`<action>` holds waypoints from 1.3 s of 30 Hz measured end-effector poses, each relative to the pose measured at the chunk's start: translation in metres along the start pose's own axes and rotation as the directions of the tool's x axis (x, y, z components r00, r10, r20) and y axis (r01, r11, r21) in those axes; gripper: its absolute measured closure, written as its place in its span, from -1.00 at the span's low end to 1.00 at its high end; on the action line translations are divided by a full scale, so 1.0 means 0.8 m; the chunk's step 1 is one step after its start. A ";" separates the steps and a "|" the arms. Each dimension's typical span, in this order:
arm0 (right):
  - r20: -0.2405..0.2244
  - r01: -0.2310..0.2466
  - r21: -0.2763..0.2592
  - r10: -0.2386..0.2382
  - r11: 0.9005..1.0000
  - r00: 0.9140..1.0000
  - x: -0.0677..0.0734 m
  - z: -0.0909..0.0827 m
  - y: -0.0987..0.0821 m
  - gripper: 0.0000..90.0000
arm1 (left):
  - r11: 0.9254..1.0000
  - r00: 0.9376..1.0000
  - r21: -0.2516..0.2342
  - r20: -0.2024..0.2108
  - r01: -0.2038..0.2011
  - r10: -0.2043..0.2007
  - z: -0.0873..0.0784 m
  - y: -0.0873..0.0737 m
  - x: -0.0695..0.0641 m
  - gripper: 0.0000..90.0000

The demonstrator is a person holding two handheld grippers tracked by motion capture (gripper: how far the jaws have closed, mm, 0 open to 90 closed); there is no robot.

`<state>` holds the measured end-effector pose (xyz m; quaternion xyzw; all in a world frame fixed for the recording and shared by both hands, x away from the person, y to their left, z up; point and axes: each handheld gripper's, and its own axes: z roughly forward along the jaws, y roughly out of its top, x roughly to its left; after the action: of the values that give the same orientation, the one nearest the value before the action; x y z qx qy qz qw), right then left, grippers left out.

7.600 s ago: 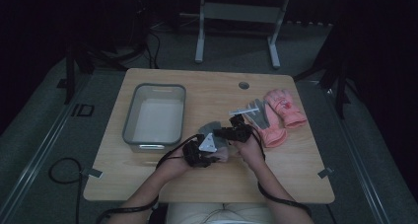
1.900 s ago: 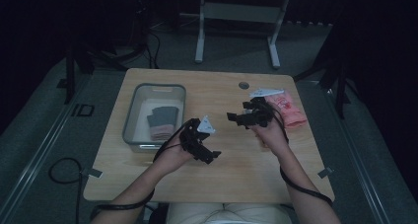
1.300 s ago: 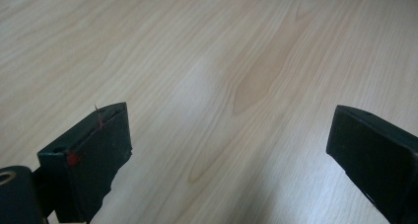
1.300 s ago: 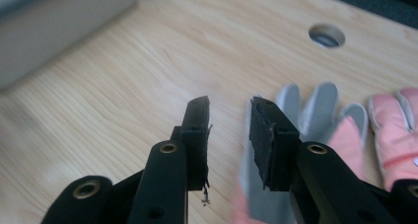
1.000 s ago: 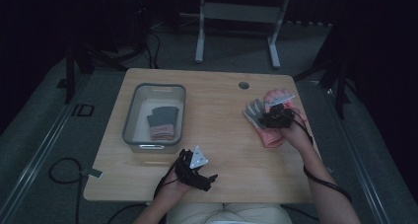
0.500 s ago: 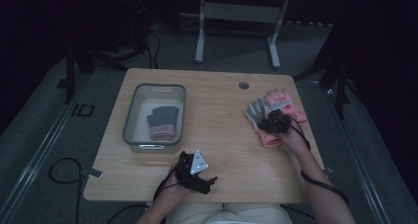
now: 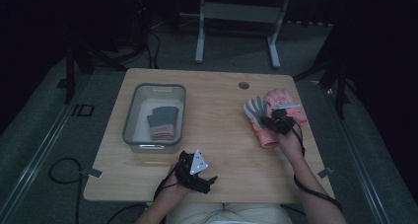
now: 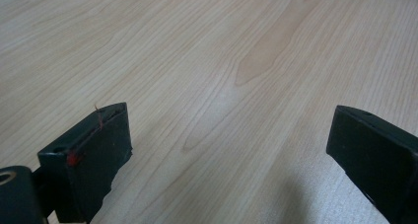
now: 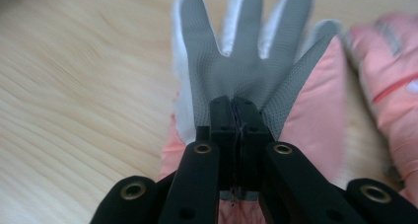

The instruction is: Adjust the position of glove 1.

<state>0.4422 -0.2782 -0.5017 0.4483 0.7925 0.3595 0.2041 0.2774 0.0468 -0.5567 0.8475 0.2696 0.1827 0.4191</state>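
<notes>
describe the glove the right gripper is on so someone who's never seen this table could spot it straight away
Start at the wooden table and go to its right side, away from the clear bin on the left. Two pink gloves lie there side by side; this glove is the left one, under the right gripper, whose jaws have just closed on it. It alone shows a grey, textured palm with spread fingers, while its neighbour is all pink.

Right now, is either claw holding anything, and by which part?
The right claw has just closed on the grey-palmed glove, pinching a fold of its palm fabric just below the fingers. The left claw stands open over bare table, holding nothing.
</notes>
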 end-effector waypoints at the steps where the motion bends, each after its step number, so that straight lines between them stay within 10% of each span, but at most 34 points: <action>1: -0.016 -0.013 -0.020 0.012 1.000 1.000 0.005 -0.007 0.002 0.96 | 1.000 1.000 -0.002 -0.005 0.000 0.000 -0.001 0.000 0.000 -0.93; 16: 0.018 -0.178 -0.109 0.181 0.978 0.983 0.103 -0.067 0.006 0.96 | 1.000 0.999 -0.021 -0.038 -0.016 0.015 -0.006 0.000 -0.001 -0.94; 24: 0.021 -0.305 -0.024 0.305 0.952 0.952 0.139 -0.022 -0.016 0.96 | 1.000 0.999 -0.021 -0.029 -0.021 0.020 -0.004 -0.002 -0.002 -0.94; 39: 0.042 -0.289 0.052 0.287 0.956 0.957 0.166 0.033 -0.016 0.89 | 0.999 1.000 -0.020 0.002 -0.028 0.028 0.001 -0.006 -0.005 -0.95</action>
<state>0.3838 -0.1584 -0.5288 0.5706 0.7254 0.3546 0.1500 0.2732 0.0463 -0.5610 0.8473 0.2554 0.1905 0.4250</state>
